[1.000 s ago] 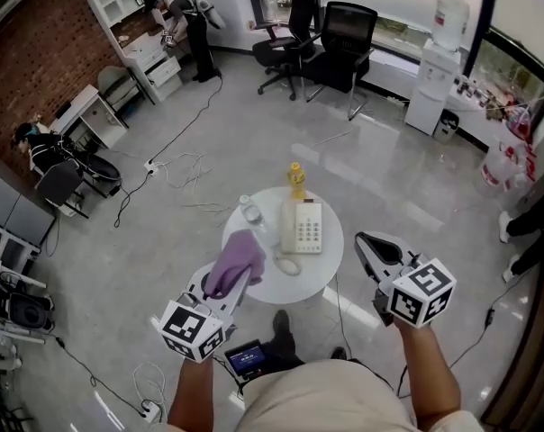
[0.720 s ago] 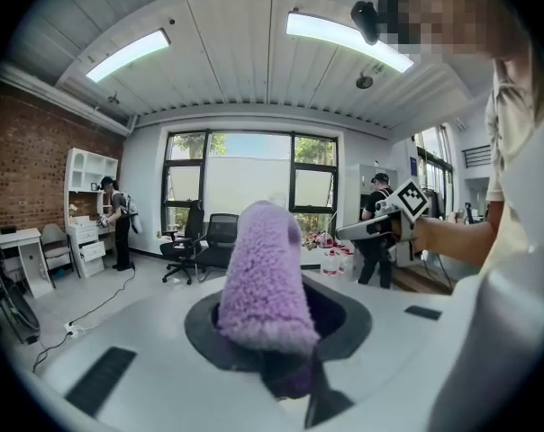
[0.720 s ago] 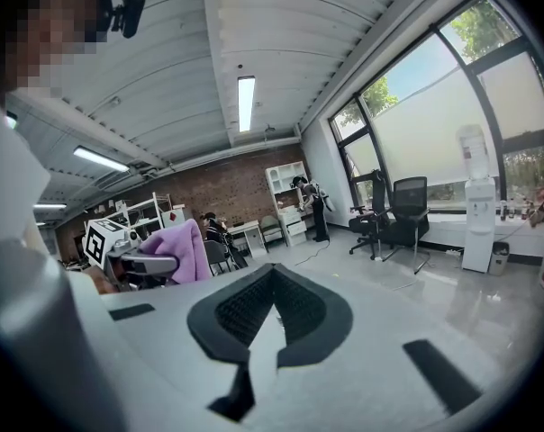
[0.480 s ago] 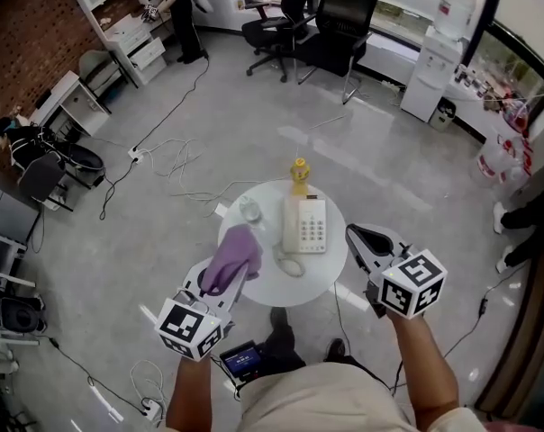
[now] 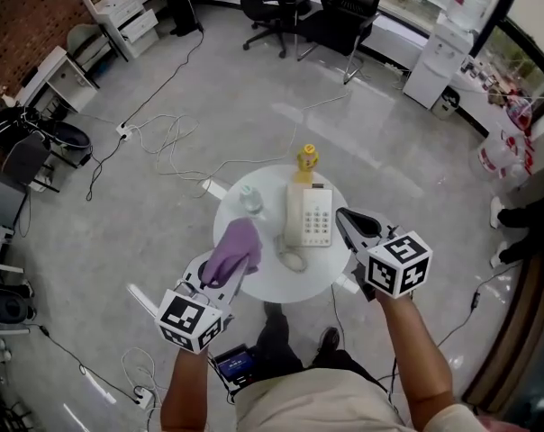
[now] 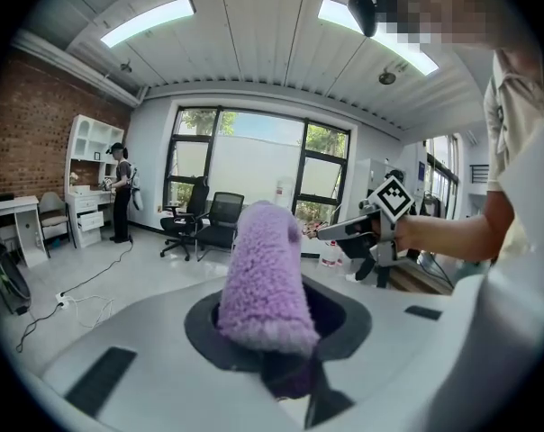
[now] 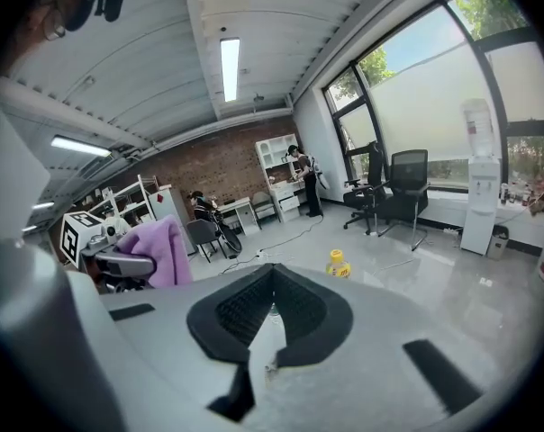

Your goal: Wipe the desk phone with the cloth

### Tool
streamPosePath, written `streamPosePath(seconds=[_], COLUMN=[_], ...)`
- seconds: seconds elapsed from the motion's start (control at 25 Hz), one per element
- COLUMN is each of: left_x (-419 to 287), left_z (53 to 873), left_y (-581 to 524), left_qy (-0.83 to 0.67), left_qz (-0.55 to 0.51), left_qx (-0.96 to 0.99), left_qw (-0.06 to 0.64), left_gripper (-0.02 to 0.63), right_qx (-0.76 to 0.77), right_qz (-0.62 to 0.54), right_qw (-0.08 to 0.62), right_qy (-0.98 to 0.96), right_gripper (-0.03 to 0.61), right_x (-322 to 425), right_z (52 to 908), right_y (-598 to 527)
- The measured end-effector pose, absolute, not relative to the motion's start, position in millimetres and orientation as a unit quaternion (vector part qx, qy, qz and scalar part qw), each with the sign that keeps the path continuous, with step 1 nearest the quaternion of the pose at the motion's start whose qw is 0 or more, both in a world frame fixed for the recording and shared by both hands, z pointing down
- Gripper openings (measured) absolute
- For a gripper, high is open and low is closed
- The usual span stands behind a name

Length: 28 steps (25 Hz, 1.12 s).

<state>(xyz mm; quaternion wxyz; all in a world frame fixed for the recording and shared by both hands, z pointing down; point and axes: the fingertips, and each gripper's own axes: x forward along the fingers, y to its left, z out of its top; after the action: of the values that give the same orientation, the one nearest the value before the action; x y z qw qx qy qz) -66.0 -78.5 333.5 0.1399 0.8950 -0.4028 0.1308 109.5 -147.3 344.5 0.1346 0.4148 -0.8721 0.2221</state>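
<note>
Desk phone (image 5: 309,215) lay keypad-up, right of centre on the round white table (image 5: 312,275). Purple cloth (image 5: 232,251) hung over the table's left edge, pinched in the partly closed jaws of the left gripper (image 5: 227,266). Right gripper (image 5: 347,220) hovered at the right edge, just beside the phone, jaws pressed together with nothing between them. Yellow bottle (image 5: 306,161) stood at the far edge.

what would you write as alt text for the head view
Seen from above, a person holds a purple cloth in the left gripper and an empty, shut right gripper at a small round white table with a white desk phone. A yellow bottle stands at the table's far edge.
</note>
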Motion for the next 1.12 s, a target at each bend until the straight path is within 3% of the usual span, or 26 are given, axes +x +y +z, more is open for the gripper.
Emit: streamPosePath(seconds=[0.72, 1.12], left_x=[-80, -90], left_z=[437, 486], left_y=[-147, -155], left_qy=[-0.389, -0.389], left_qz=[0.138, 0.134], left_qx=[0.888, 0.878], left_qw=[0.204, 0.244], left_gripper=[0.080, 0.080], right_qx=[0.412, 0.414], right_qz=[0.280, 0.312], right_qw=[0.215, 0.258], right_qy=[-0.840, -0.815], right_gripper=[0.020, 0.102], right_x=[68, 48], right_z=[503, 582], right_y=[-225, -237])
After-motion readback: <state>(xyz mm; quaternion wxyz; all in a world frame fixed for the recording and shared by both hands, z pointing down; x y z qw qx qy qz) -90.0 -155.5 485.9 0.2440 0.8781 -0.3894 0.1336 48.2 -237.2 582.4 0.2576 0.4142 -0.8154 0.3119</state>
